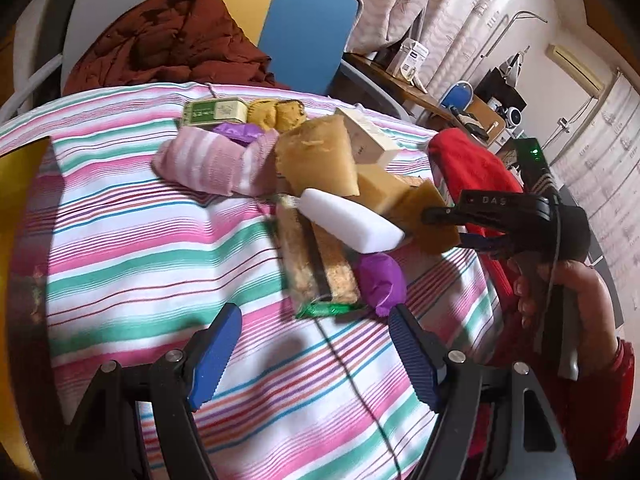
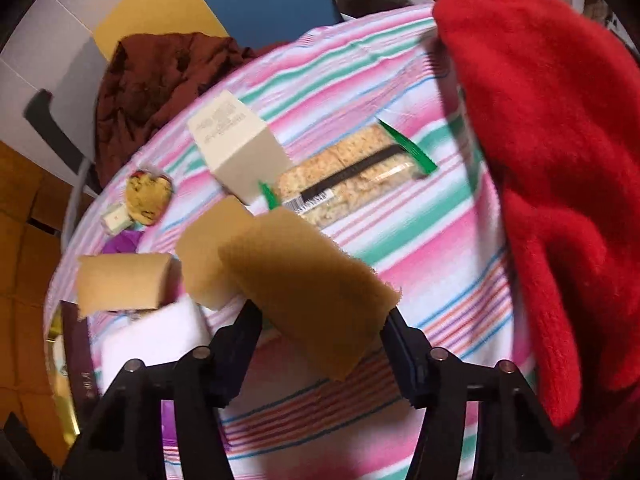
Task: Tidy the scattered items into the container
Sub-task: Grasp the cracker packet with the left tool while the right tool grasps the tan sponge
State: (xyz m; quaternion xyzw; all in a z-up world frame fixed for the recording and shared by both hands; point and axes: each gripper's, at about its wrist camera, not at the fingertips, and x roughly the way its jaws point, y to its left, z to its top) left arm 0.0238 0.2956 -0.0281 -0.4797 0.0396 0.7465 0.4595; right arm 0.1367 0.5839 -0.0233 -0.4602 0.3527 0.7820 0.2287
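Tan sponge (image 2: 304,300) clamped in right hand-held gripper (image 2: 320,344); left hand-held gripper (image 1: 312,344) open, empty; red cloth (image 2: 552,160) beside.

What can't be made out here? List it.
- Container: no clear sight in either view; only a yellow edge cut off at the left wrist frame.
- Beige box print: right wrist view, motion blur.
- Tablecloth under the red fleece: hidden.

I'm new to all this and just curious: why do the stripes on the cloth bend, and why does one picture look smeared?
Both views use fisheye lenses, so the striped cloth bows toward the edges. The right wrist view is motion-smeared, notably the cracker pack; the left wrist view is sharper, with dark vignetted corners.
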